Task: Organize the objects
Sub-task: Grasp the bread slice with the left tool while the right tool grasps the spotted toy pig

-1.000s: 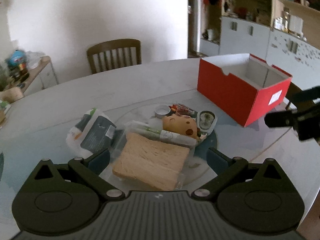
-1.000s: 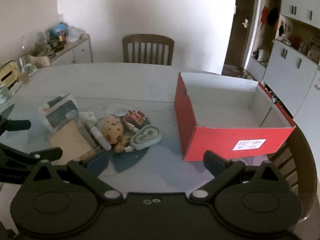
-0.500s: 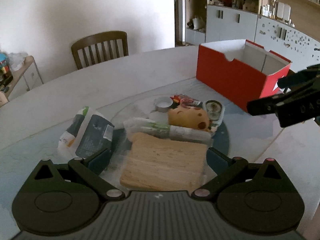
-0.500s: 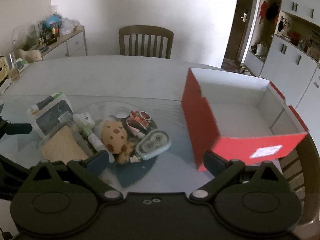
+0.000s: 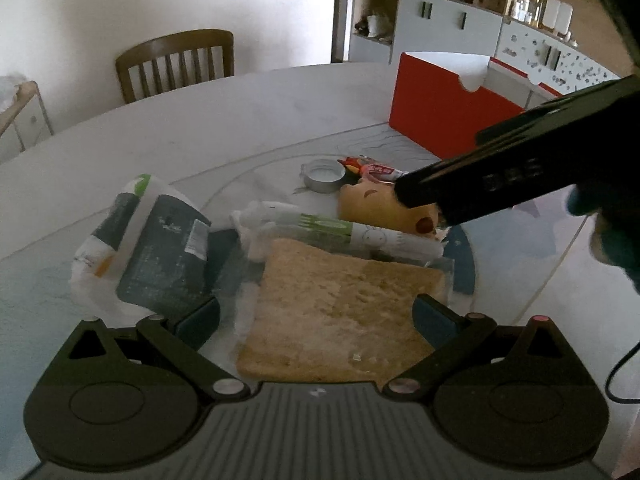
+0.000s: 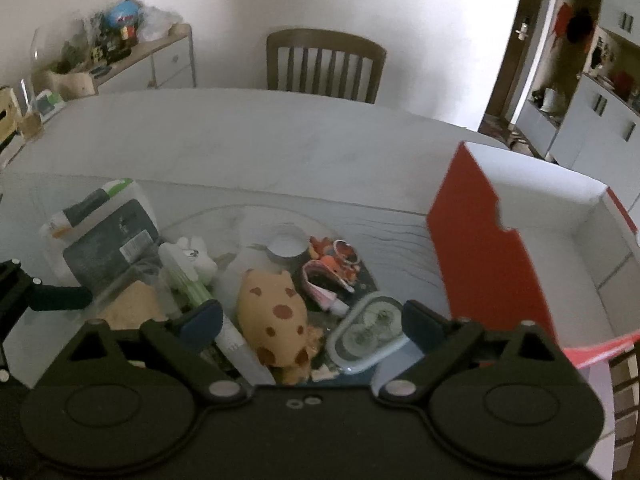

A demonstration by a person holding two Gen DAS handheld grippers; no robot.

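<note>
A pile lies on the round table (image 5: pixel 200 140). In it are a bread slice in a clear bag (image 5: pixel 340 312), a grey wipes pack (image 5: pixel 160 248), a green-and-white tube (image 5: pixel 340 232), a spotted plush toy (image 6: pixel 276 320), a clear lidded container (image 6: pixel 368 332), a small round cap (image 5: pixel 323 176) and a red snack packet (image 5: pixel 372 168). My left gripper (image 5: pixel 316 316) is open, low over the bread, with one finger at each side of it. My right gripper (image 6: pixel 312 322) hangs over the plush toy and the container; its jaws are closing slightly and touch neither. An empty red box (image 6: pixel 480 256) stands to the right.
A wooden chair (image 6: pixel 324 64) stands behind the table. A cluttered sideboard (image 6: pixel 120 52) is at the back left, and white cabinets (image 5: pixel 460 28) at the back right. The red box's wall (image 5: pixel 440 116) rises close to the pile's right side.
Both grippers have come down and closer to the pile. The right gripper has swung left from the red box and now reaches across the left wrist view over the plush toy.
</note>
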